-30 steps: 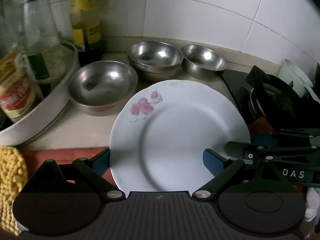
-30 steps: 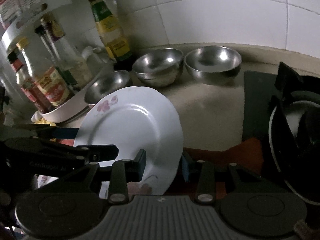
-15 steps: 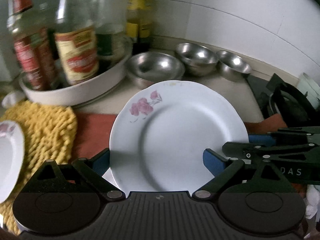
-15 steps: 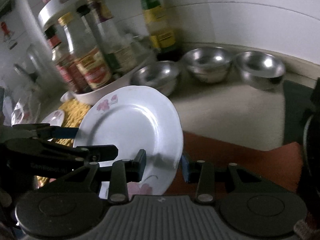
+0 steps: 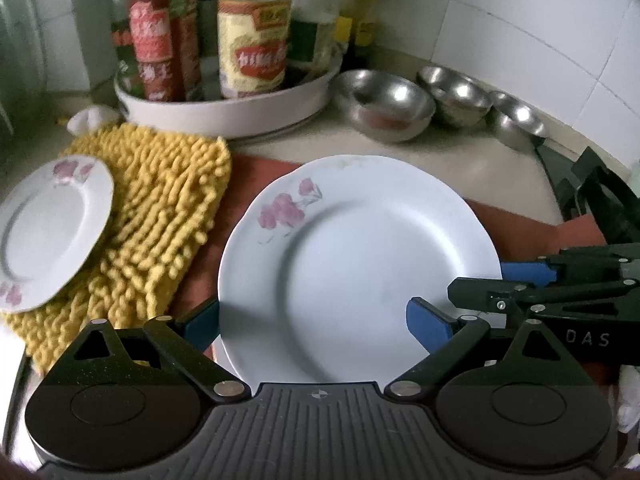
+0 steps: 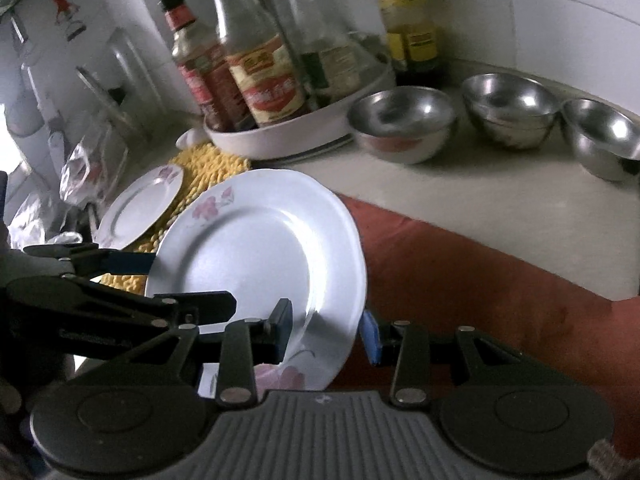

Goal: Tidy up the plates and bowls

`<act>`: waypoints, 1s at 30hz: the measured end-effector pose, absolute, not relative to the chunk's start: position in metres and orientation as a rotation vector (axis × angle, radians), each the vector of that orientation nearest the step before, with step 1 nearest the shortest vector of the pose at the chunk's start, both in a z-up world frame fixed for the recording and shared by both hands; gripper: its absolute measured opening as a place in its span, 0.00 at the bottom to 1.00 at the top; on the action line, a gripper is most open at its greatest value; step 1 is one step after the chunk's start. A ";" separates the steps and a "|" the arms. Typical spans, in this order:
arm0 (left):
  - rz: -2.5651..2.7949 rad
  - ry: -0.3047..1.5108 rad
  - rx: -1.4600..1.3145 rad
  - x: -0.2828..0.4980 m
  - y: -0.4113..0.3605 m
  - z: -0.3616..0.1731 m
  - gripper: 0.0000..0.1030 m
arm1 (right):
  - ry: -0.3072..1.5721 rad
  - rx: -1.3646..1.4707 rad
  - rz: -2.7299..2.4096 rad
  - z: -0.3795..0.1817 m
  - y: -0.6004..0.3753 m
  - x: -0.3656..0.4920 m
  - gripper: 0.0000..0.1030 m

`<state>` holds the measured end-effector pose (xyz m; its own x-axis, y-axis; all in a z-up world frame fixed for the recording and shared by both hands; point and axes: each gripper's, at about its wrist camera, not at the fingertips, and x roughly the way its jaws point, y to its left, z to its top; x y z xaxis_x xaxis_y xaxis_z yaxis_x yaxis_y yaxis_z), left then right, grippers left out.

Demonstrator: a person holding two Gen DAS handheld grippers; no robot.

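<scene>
White wall tiles closed off a crowded countertop in the left wrist view, with sauce bottles (image 5: 252, 40) standing in a white tray (image 5: 224, 110) and three steel bowls (image 5: 386, 106) lined up beyond. A second earlier that view had been filled by the bowls; now the bottles, a yellow mat (image 5: 160, 216) and a smaller flowered plate (image 5: 48, 232) resting on it had slid into sight at the left. The large white plate (image 5: 360, 272) sat exactly where it had been between the blue pads of the left gripper (image 5: 312, 316), so plate and grippers had travelled together along the counter. Whether those pads actually pressed the rim, or only flanked it, I could not tell from this angle.

From the right wrist view the same shift showed: the bowls (image 6: 404, 124) had drifted to the far right, the red cloth (image 6: 500, 292) lay below, and the smaller plate (image 6: 140, 208) on the mat (image 6: 208, 168) now lay just beyond the carried plate (image 6: 260, 256). The right gripper (image 6: 326, 330) was clamped on the plate's near edge, one pad on each face, holding it tilted off the counter, while the left gripper (image 6: 132, 260) reached in at the plate's far rim.

My reading is that the large plate was being carried toward the smaller one, probably to gather the plates, with the bowls left to sort.
</scene>
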<state>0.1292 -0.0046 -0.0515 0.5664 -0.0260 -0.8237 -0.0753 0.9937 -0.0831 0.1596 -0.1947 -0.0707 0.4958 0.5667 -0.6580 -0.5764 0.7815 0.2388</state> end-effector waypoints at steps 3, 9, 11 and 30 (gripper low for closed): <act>0.041 0.984 -0.119 0.125 -0.002 -0.056 0.95 | 0.806 -0.032 0.705 -0.074 -0.188 0.157 0.34; 0.054 1.002 -0.128 0.121 0.003 -0.063 0.95 | 0.827 -0.079 0.711 -0.081 -0.178 0.153 0.34; 0.055 1.010 -0.131 0.121 0.004 -0.065 0.94 | 0.828 -0.091 0.710 -0.082 -0.176 0.153 0.34; 0.086 0.960 -0.099 0.116 0.039 -0.050 0.95 | 0.711 -0.155 0.697 -0.066 -0.154 0.152 0.40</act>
